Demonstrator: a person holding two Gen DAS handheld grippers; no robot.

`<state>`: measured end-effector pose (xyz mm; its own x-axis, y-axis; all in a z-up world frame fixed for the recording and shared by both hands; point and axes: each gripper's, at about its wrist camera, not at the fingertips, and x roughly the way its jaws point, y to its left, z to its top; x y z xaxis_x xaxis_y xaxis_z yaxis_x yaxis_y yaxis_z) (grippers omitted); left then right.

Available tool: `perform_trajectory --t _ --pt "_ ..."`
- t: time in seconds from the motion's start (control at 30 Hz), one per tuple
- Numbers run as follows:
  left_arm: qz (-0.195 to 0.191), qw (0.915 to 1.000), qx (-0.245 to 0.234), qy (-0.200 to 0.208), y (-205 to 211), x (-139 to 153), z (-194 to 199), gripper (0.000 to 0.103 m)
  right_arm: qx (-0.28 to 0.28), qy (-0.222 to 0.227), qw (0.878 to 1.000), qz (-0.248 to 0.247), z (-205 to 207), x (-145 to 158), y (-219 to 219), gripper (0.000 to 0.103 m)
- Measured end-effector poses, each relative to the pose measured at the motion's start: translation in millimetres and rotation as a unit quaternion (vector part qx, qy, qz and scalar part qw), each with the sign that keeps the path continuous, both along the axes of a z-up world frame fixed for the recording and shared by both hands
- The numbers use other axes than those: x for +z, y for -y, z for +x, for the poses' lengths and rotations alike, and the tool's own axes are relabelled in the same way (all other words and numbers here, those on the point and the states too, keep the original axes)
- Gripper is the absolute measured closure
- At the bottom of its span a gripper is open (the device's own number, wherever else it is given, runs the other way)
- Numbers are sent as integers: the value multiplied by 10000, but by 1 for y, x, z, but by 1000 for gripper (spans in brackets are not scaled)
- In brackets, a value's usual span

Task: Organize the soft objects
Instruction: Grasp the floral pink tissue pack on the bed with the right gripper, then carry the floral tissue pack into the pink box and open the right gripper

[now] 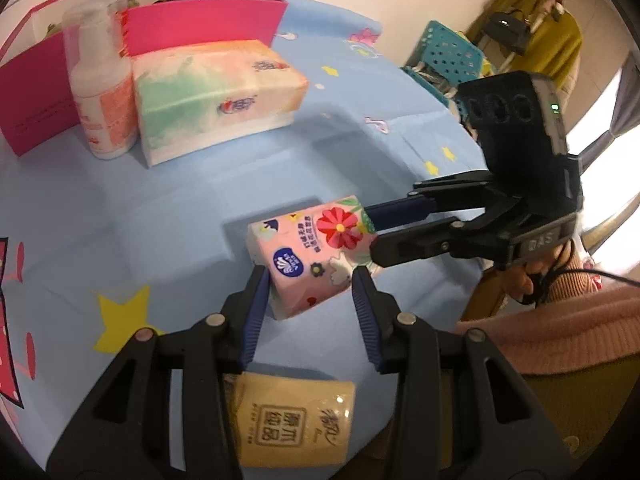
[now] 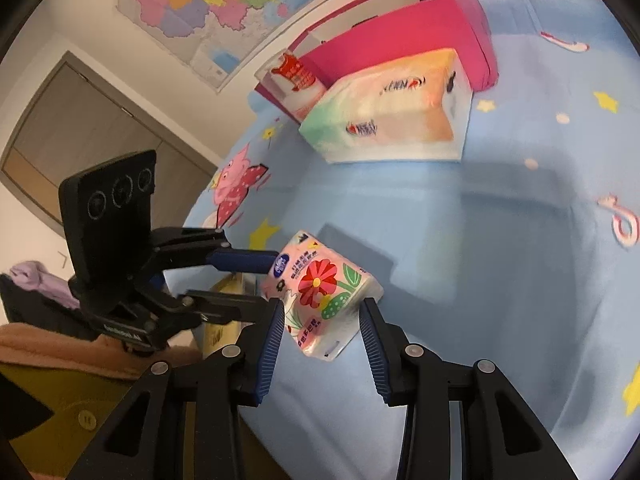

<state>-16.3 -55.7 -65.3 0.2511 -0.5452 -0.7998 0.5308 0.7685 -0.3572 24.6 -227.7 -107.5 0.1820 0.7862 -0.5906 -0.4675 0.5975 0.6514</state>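
Note:
A small pink tissue pack with a red flower is held tilted above the blue cloth. My left gripper has a finger on each side of its near end, touching it. My right gripper straddles its other end, and its fingers reach in from the right in the left wrist view. Both jaws stand fairly wide, and I cannot tell which of them bears the pack. A yellow tissue pack lies under my left gripper.
A large pastel tissue pack and a white bottle stand before an open pink box at the far side. A teal basket sits beyond the table edge.

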Motion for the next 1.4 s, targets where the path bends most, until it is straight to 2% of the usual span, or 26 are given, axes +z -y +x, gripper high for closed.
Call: perform_trajectory --t 0.13,0.37,0.63,1.0,1.4 --pt "-18 9999 121 -46 -2 -2 5 59 -135 46 9999 -31 8 0 -1 63" --pt "-89 9995 276 -131 -7 -4 10 70 -226 55 9996 -183 9 -5 4 64" --pt "-100 9996 245 -79 -2 0 12 70 -295 275 9985 -356 7 2 7 71" --pt "-220 9988 352 278 -2 25 25 70 -384 720 9961 -337 15 32 15 71" --pt "-176 9962 476 707 -1 54 44 70 -484 1106 9923 -266 27 61 14 71"
